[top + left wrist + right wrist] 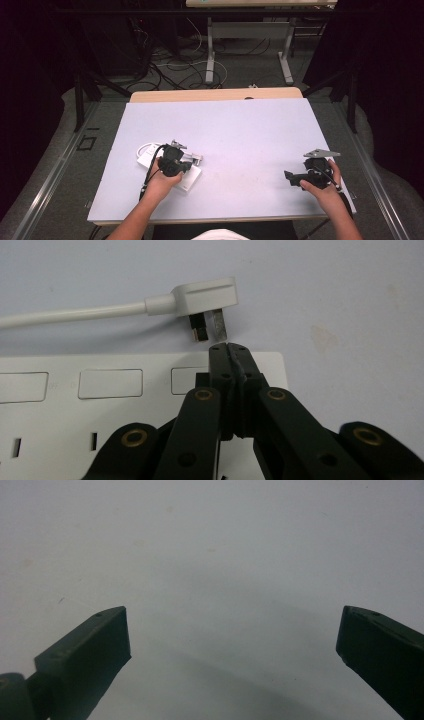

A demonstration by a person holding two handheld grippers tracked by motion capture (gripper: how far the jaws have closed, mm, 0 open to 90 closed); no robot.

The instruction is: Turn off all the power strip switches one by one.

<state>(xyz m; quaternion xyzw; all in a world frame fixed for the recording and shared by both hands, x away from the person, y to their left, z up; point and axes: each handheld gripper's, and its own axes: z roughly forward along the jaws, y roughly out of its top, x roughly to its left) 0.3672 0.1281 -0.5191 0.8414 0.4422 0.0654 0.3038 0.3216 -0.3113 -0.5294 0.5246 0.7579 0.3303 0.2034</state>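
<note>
Meanwhile, the left hand-held gripper (230, 347), its jaws pressed together on nothing, hovers over a white power strip (100, 405) on the tabletop (240, 135). Just beyond its tips lies the white plug (207, 297), pins bare and still unplugged, so the plugging-in appears yet to be done. Well apart, the right hand-held gripper (232, 640) rests idle, its jaws spread wide.
</note>
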